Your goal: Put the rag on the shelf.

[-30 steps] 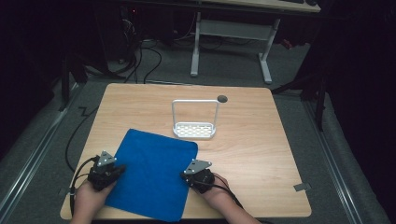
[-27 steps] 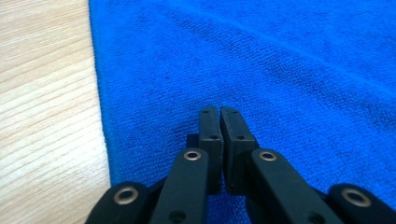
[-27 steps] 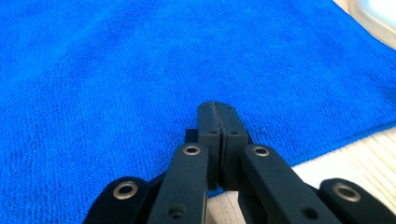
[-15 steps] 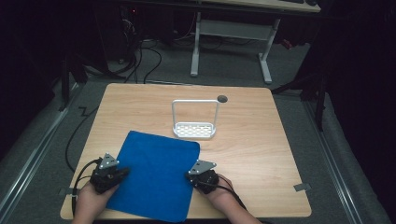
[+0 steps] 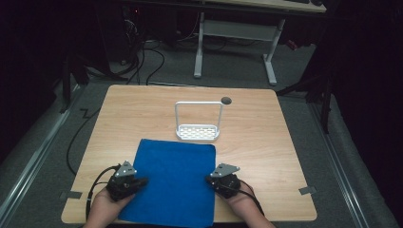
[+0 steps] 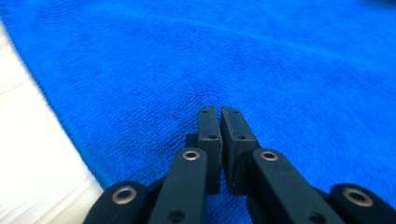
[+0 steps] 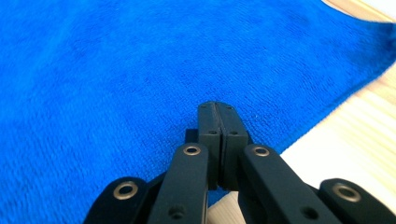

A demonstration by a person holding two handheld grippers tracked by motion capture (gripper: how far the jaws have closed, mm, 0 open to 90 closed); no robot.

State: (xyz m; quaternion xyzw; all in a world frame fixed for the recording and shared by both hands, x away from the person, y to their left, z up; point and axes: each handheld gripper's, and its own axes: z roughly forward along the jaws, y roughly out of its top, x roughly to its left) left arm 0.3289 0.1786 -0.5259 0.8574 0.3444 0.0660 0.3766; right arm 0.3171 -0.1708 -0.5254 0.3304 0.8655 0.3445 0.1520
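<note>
A blue towel (image 5: 173,180) lies flat on the wooden table (image 5: 271,142), near the front edge. My left gripper (image 5: 141,181) sits at the towel's left edge with its tips over the cloth. My right gripper (image 5: 209,179) sits at the towel's right edge, pointing inward. In the left gripper view the jaws (image 6: 219,111) are shut, with a hairline gap, low over the towel (image 6: 261,56). The right gripper view has the jaws (image 7: 217,105) fully shut over the towel (image 7: 130,60). I see no cloth pinched between either pair.
A white wire rack (image 5: 198,132) with a tall handle stands just beyond the towel's far edge. A round cable hole (image 5: 226,100) is behind it. Tape marks (image 5: 308,190) sit at the table's front corners. Desks and cables stand on the floor beyond.
Both hands have slid to the right. The towel has shifted right with them and now lies squarer to the table.
</note>
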